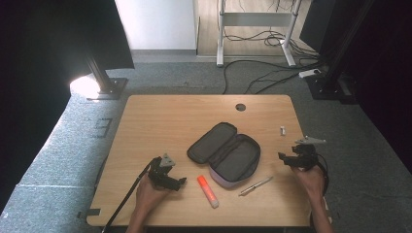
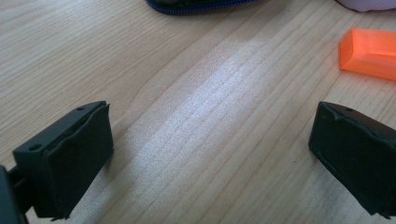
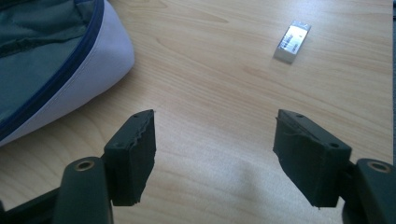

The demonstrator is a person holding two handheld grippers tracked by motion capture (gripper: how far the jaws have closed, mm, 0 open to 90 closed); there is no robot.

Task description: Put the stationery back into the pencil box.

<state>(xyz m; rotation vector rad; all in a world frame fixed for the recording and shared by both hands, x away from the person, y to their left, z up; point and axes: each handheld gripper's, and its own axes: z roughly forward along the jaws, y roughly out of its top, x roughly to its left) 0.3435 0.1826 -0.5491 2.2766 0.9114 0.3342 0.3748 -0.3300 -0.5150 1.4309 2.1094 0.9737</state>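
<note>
- I hold 2 handheld grippers over a rectangular light-wood laminate table with rounded corners and a fine straight grain.
- My left gripper sits near the table's front-left area. In the left gripper view its 2 black jaws, faced with matte rubbery pads, stand wide apart with only bare wood between them; it grips nothing.
- My right gripper sits near the table's right edge and points toward the table's middle. In the right gripper view its jaws are parted with bare wood between the pads; the pad edges look slightly ragged. It grips nothing.
- The open oval fabric pencil case lies at the table's centre, unzipped flat into 2 halves: dark woven lining inside, pale lilac outer shell, blue zipper trim around the rim. It sits between the 2 grippers, apart from both.
- The orange translucent plastic marker with a white end lies just in front of the case, near the left gripper; its blocky orange end shows in the left gripper view.
- The slim silver metallic pen lies at a slant in front of the case's right side.
- The small white rectangular eraser in a glossy wrapper lies ahead of the right gripper, well apart from its jaws, on bare wood.
</note>
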